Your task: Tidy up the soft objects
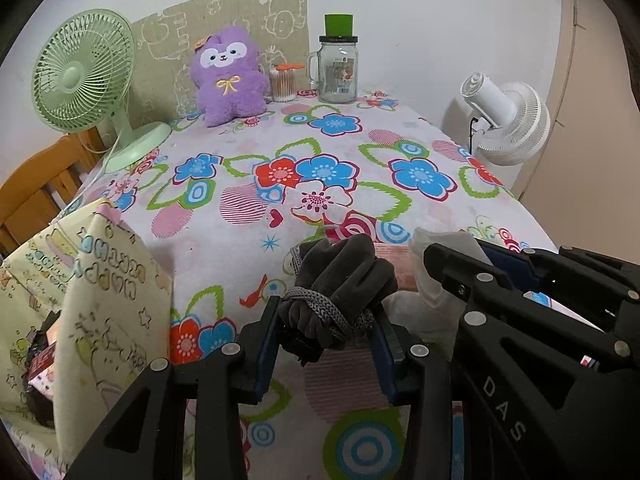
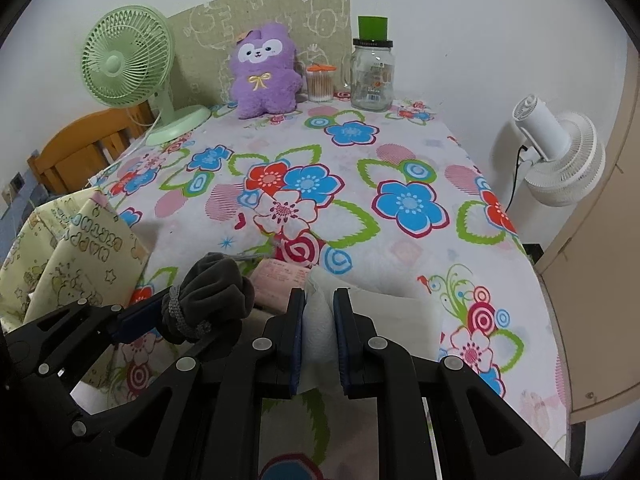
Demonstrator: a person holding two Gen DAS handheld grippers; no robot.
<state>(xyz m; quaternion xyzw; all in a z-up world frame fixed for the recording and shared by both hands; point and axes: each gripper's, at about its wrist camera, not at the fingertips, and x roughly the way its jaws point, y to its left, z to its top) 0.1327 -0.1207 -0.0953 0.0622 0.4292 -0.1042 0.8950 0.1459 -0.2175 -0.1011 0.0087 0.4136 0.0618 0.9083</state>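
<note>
- dark grey fleece bundle (image 1: pixel 340 280), tied round with a grey knit cord (image 1: pixel 320 304), sits between the pads of the left gripper (image 1: pixel 326 344); jaws part-open but pressing its sides, so it is held. bundle's long axis runs away from the gripper toward 12 o'clock, free end up and forward.
- white soft folded piece (image 2: pixel 318 320) (tissue or cloth, cannot tell which) is pinched in the right gripper (image 2: pixel 319 320), jaws nearly closed on it; more of it trails toward 3 o'clock over the tablecloth.
- in the right wrist view the grey bundle lies at 9 o'clock of the white piece, close beside; a pink packet (image 2: pixel 280 280) lies between and behind them on the cloth.
- yellow printed gift bag (image 1: pixel 100 288), mouth open, stands at 9 o'clock of the left gripper, near; some items show inside it. the left hand is the nearer one.
- judgement: if the bag is the bin for soft things, the coming move is a sideways carry toward 9 o'clock, left first, then a drop over the rim.
- farther out on the floral tablecloth (image 1: pixel 320 184): purple plush (image 1: pixel 230 76) at 12 o'clock by the wall, green fan (image 1: pixel 84 68) at 10, glass jar (image 1: pixel 338 68) at 1.
</note>
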